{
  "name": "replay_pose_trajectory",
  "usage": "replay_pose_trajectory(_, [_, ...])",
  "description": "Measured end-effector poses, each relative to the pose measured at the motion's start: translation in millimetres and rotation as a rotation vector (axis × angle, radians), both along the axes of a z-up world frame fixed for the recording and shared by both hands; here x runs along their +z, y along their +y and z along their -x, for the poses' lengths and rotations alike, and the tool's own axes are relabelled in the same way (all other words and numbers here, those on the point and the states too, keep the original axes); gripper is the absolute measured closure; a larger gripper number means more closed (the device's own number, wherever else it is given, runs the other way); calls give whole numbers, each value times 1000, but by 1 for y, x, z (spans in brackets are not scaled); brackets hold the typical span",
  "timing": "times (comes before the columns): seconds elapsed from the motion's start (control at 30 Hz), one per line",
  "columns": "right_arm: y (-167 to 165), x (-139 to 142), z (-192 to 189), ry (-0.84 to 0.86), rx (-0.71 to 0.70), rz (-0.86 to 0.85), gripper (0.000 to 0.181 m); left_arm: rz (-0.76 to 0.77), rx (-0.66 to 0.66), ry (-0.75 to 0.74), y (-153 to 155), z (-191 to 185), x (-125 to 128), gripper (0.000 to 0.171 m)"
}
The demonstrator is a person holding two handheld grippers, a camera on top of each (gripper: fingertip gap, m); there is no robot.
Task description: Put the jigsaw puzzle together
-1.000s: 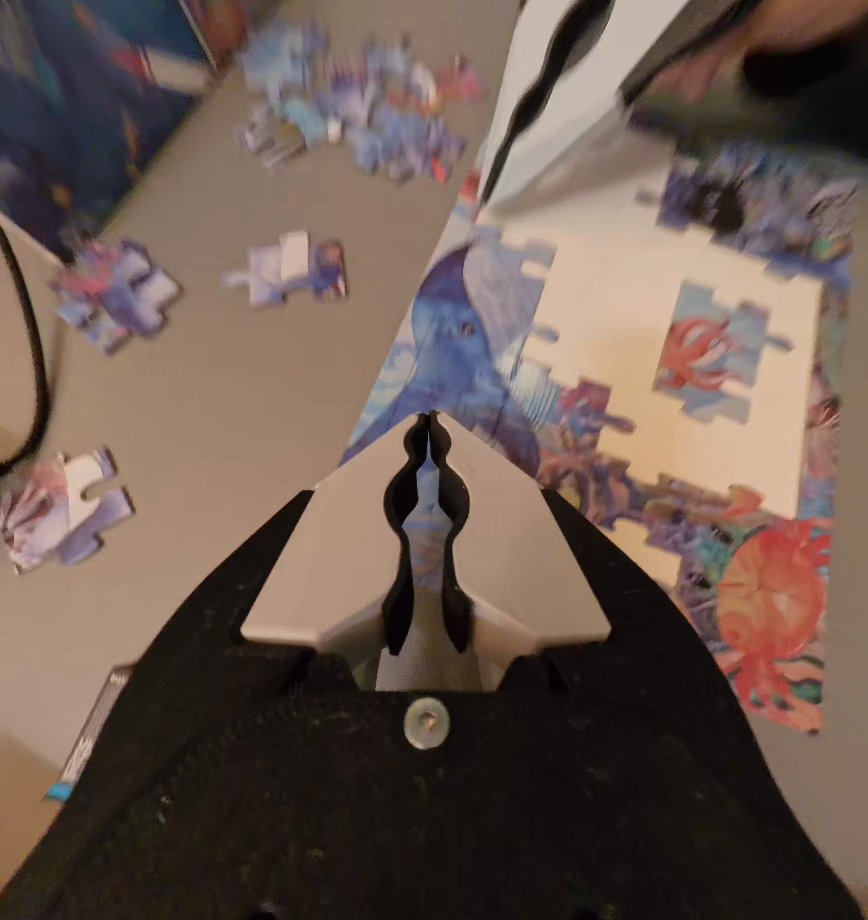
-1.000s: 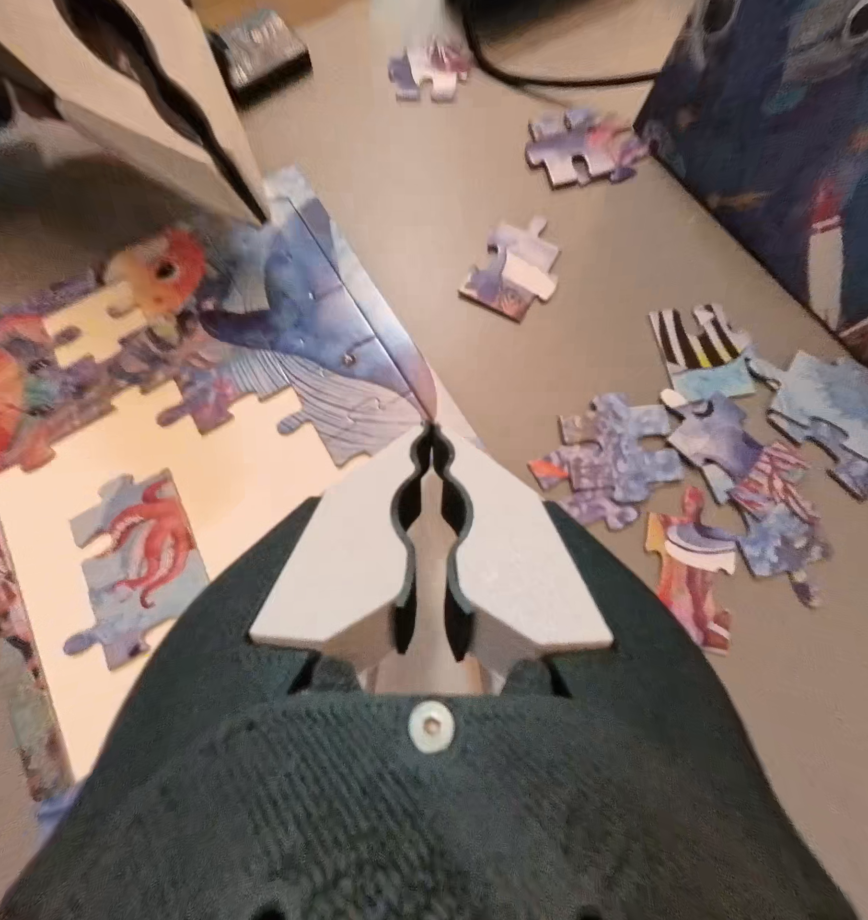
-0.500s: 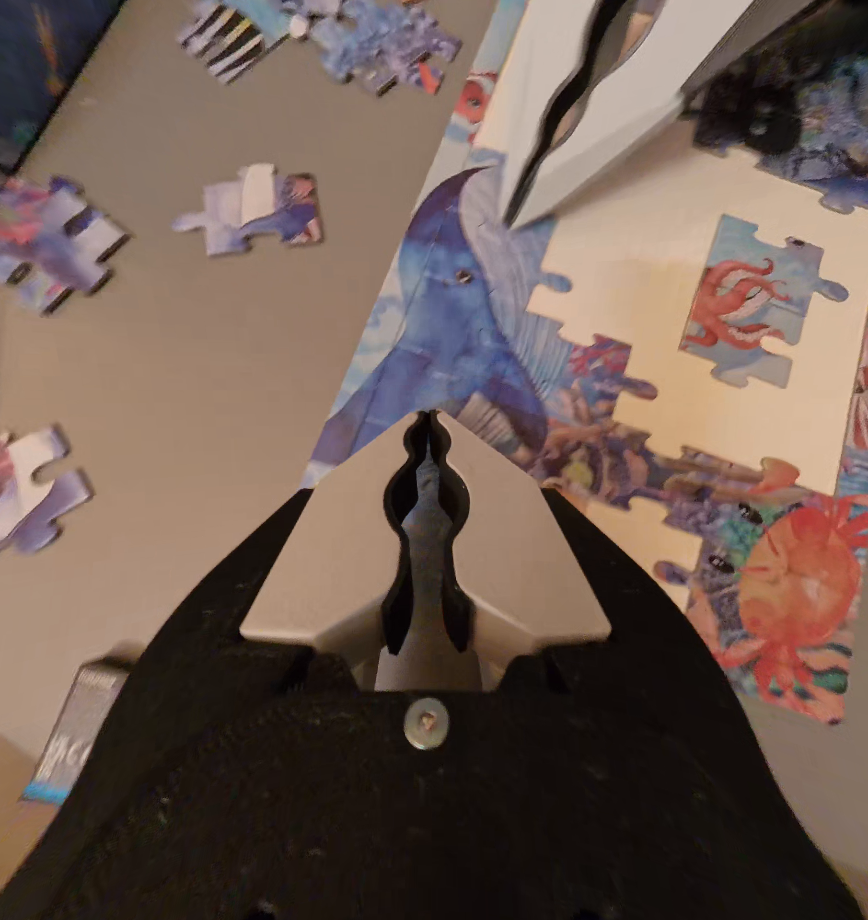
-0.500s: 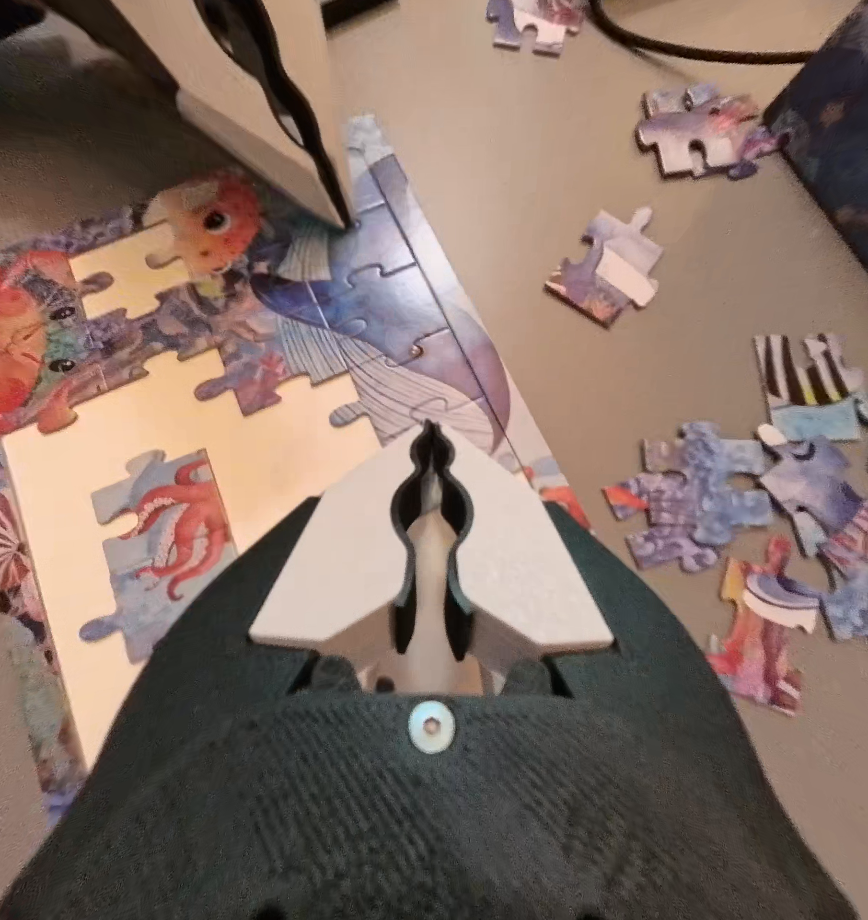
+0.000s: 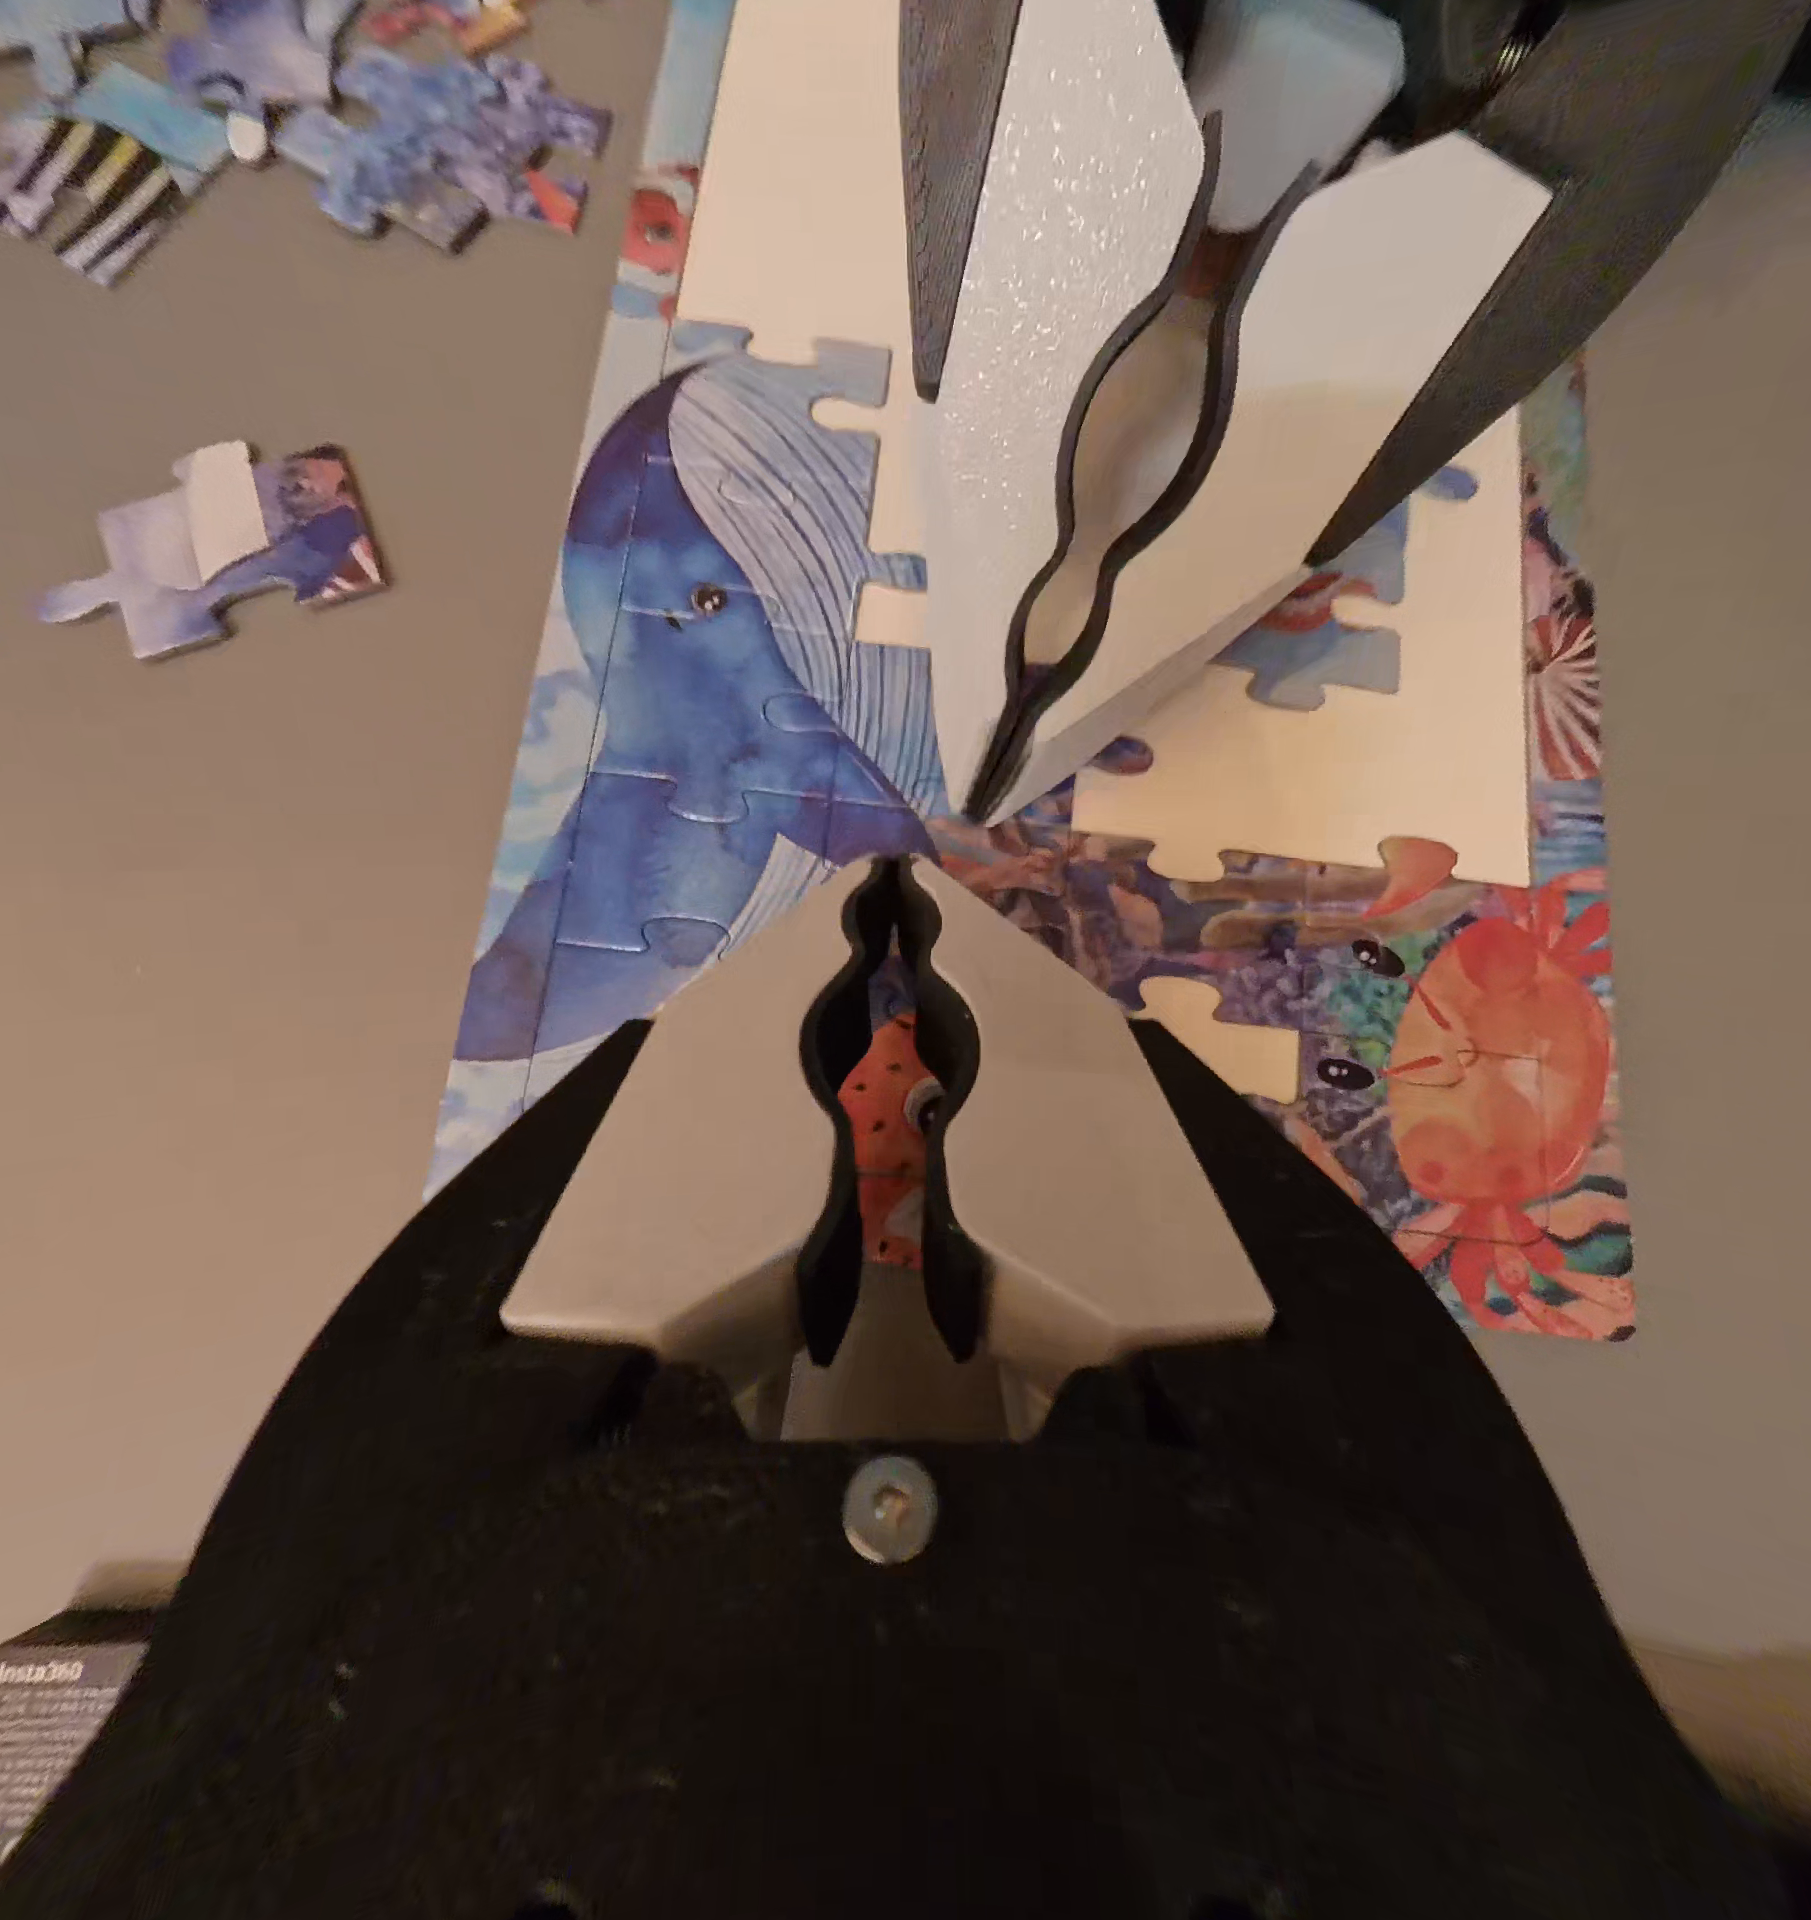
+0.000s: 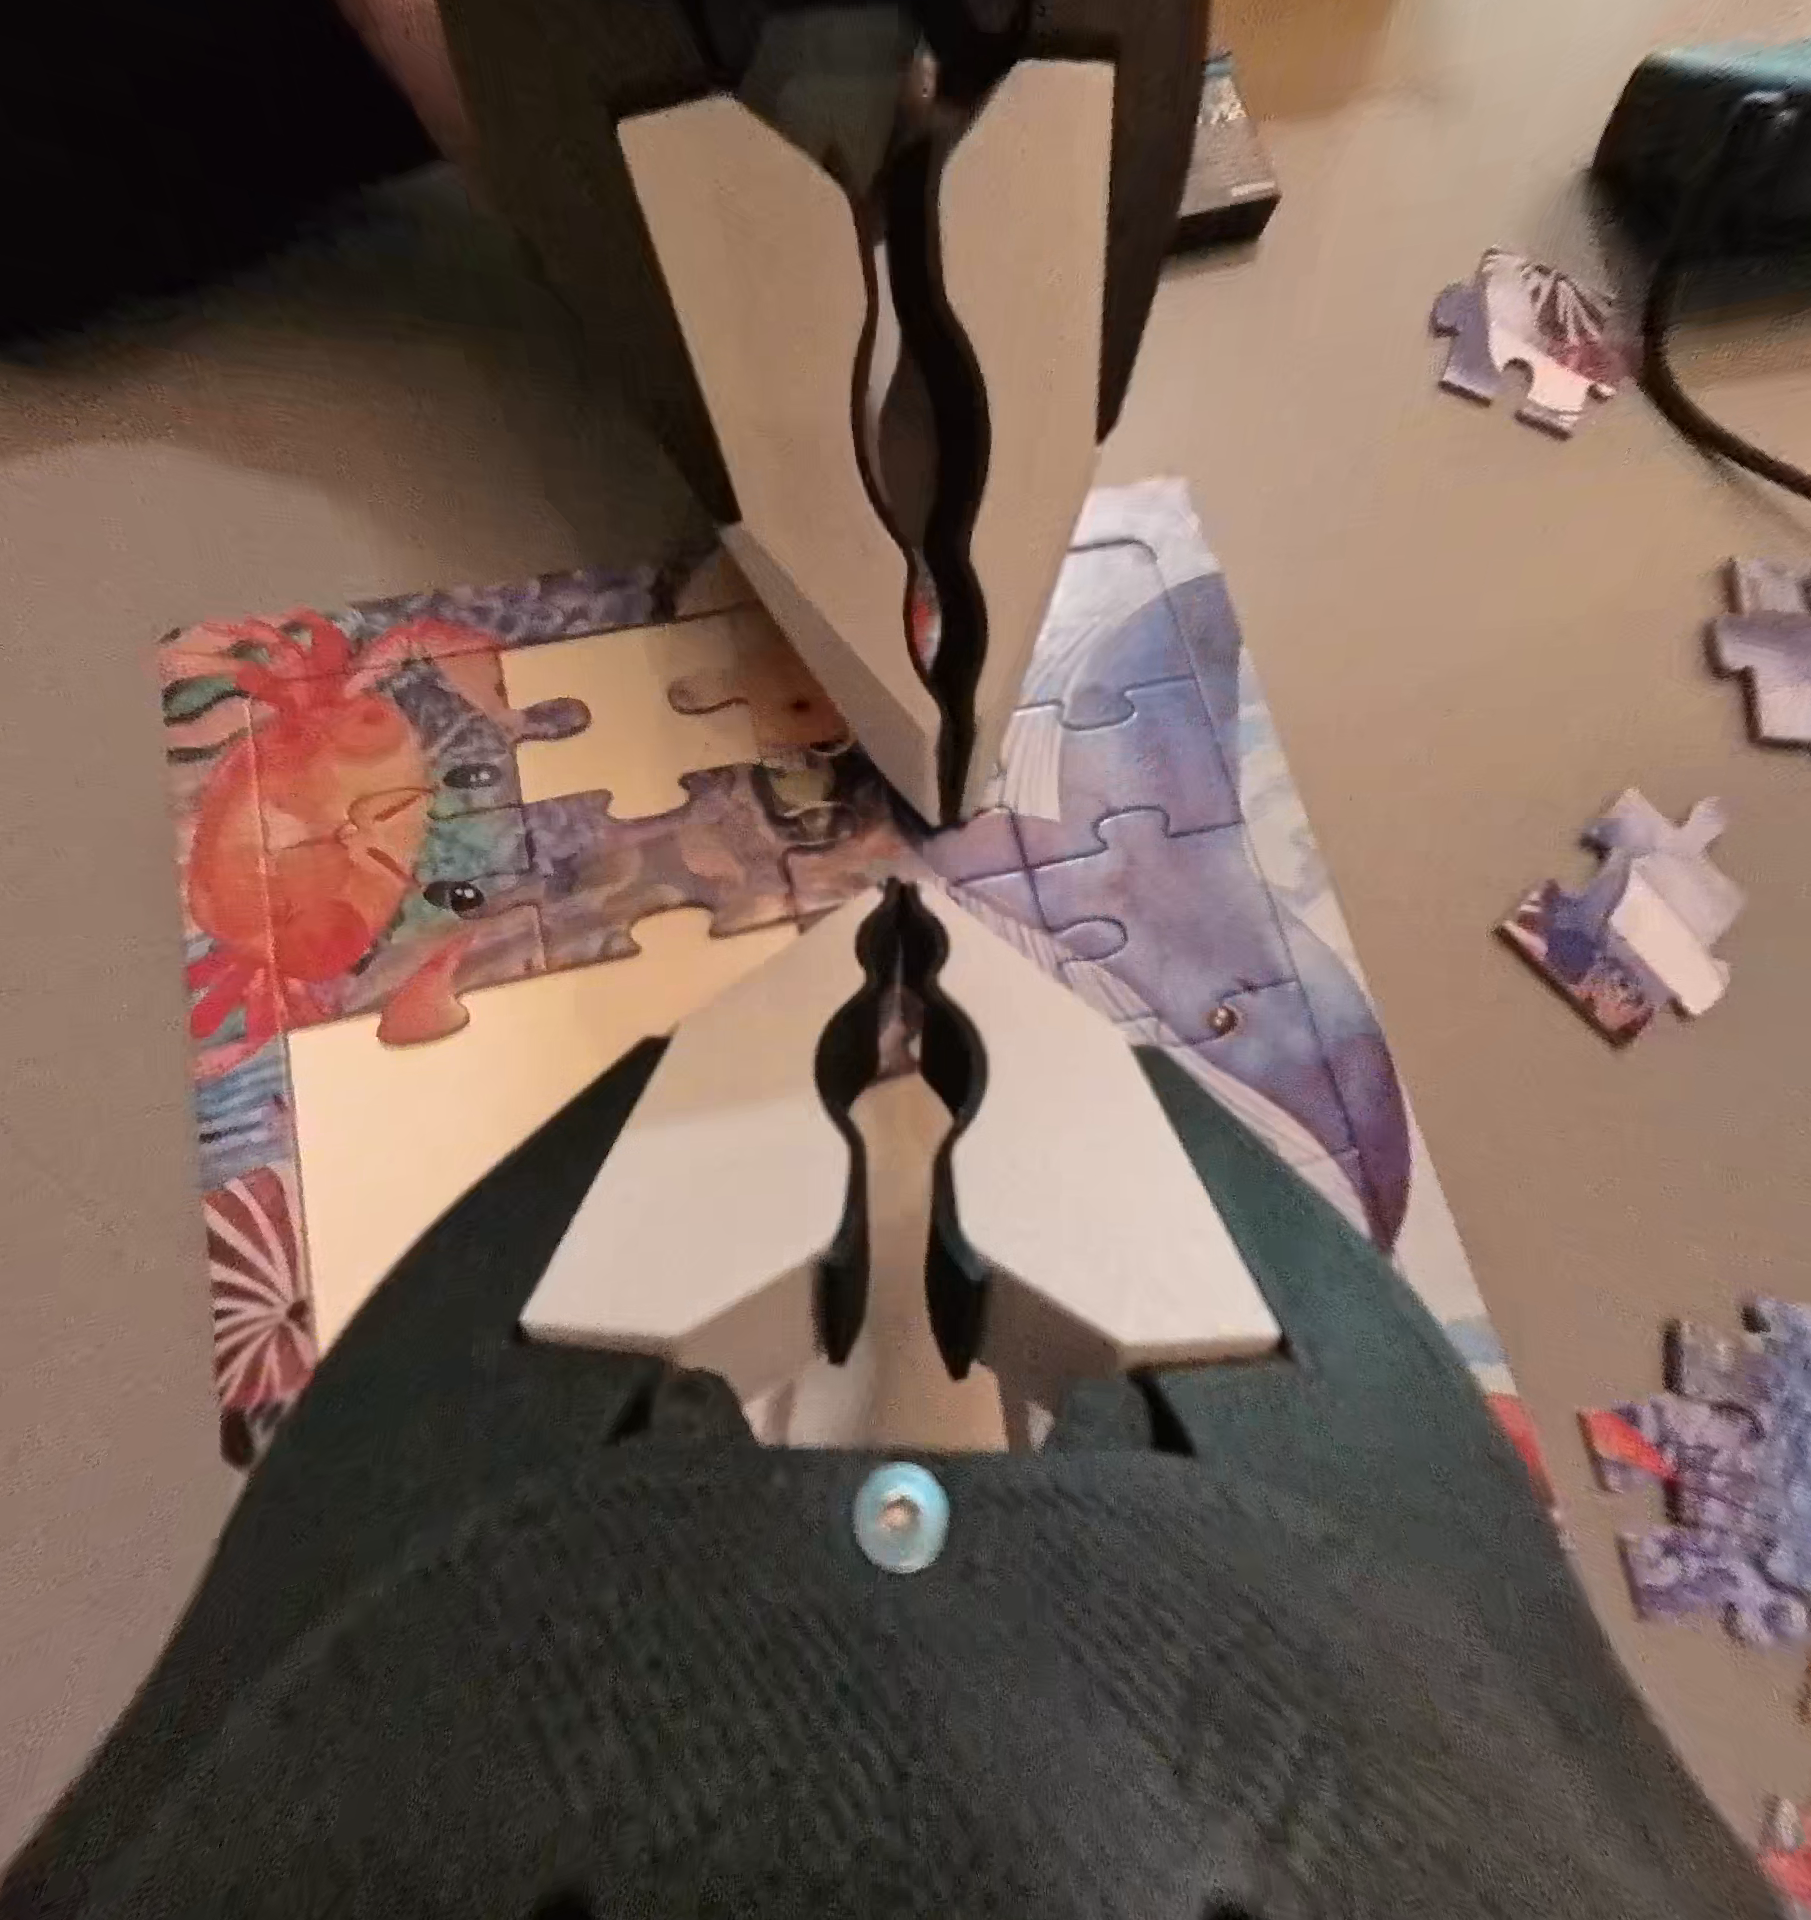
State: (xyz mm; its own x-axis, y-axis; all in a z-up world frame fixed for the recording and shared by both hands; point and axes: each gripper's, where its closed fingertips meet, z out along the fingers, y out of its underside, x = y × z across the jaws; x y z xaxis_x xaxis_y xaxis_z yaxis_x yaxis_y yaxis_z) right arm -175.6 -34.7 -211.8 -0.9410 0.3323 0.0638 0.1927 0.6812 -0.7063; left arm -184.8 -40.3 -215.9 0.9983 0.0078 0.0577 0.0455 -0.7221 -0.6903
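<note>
A partly built jigsaw lies in a cream tray. A blue whale fills its left side and an orange crab its near right corner. My left gripper is shut and empty, tips down by the whale's fin. My right gripper is shut and empty, and comes in from the far side; its tips almost meet the left ones. In the right wrist view, the right gripper faces the left gripper between the whale and the crab. A lone octopus piece lies half hidden behind the right gripper.
Loose pieces lie on the grey table left of the tray: a heap and a single piece. In the right wrist view, more pieces lie to the right, with a black cable, a dark device and a small box. The grippers are tip to tip, or close to it. About 5 cm separates my left fingertips from the whale. Look for it in the left wrist view too. The crab is about equally far from each gripper, around 11 cm. It is also in sight in the left wrist view.
Both grippers have moved in over the puzzle and lower, from its whale edge to its middle. Their tips now nearly touch. Both stayed shut.
</note>
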Motion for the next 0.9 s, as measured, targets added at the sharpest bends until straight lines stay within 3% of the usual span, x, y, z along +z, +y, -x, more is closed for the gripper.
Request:
replay_pose_trajectory(0.23, [42, -2, 9, -142, -56, 36, 181, -7, -9, -101, -10, -3, 2, 171])
replay_pose_trajectory(0.3, [52, 10, 19, -111, -83, 97, 181, -37, 4, -70, -12, 2, 8, 171])
replay_pose_trajectory(0.47, [101, 61, 55, 2, -241, 301, 181, -255, 240, 30, -22, 49, 51, 171])
replay_pose_trajectory(0.6, [170, 75, 86, 127, -419, 291, 181, -346, 400, 70, -40, 76, 69, 171])
replay_pose_trajectory(0.73, [223, 86, 97, 189, -545, 325, 181, -400, 465, 94, -48, 86, 79, 171])
replay_pose_trajectory(0.9, [249, 91, 101, 182, -618, 459, 179, -466, 493, 60, -50, 89, 88, 171])
